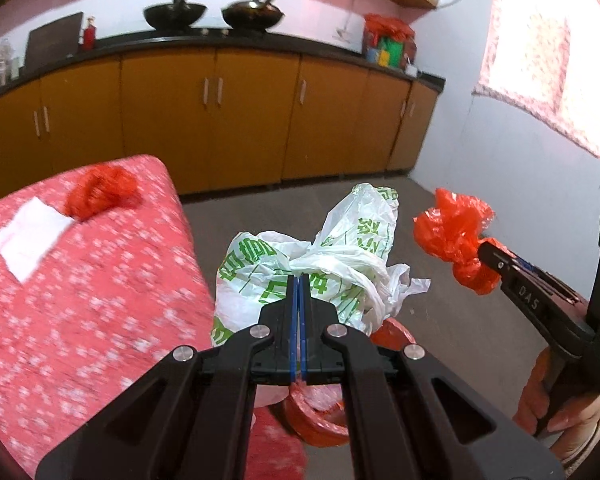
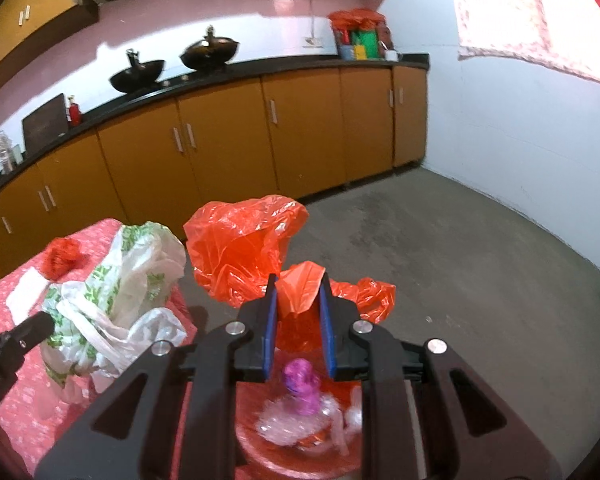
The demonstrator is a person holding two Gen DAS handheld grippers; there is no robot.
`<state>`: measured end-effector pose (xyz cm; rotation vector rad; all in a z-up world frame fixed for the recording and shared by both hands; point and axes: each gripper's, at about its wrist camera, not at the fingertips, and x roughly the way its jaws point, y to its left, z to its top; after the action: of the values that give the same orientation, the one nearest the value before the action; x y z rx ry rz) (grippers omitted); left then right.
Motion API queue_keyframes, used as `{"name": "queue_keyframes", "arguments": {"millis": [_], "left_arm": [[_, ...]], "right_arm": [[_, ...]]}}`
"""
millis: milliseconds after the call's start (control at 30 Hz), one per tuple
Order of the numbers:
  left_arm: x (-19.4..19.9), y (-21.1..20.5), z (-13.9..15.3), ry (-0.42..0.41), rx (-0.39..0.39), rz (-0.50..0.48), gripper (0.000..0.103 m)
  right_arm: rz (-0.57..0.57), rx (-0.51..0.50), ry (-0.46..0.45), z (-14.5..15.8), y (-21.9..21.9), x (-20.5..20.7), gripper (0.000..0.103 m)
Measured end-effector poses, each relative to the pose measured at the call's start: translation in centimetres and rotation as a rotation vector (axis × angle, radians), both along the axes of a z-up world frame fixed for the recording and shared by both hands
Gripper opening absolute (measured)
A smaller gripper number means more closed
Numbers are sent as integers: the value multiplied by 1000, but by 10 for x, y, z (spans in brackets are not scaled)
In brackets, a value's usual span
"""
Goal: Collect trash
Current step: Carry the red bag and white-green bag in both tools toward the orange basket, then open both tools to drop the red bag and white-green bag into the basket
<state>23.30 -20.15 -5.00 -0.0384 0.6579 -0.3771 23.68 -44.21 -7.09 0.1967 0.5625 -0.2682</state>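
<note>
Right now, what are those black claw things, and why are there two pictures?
Those claws are grabbing tools. A person holds one in each hand, and each has a tiny camera looking along its two fingers. That gives two pictures, one from each tool.

The left gripper is pinched shut on a white bag with green writing. The right gripper squeezes a crumpled orange bag. In the left picture you can see the person's hand holding the right tool.

Beside them is a table with a pink flowery cloth. A red crumpled lump and a white paper lie on it. Below the grippers sits a red bin with clear plastic and something purple inside.
</note>
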Motion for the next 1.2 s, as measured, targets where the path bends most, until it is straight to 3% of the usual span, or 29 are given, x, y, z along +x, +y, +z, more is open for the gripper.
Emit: {"name": "queue_keyframes", "arguments": {"millis": [533, 1200], "left_arm": [[14, -67, -62, 132, 85, -41, 0], [35, -101, -96, 188, 121, -108, 0]], "right_arm": [[-80, 74, 112, -61, -53, 3, 20], [-44, 197, 164, -100, -72, 24, 25]]}}
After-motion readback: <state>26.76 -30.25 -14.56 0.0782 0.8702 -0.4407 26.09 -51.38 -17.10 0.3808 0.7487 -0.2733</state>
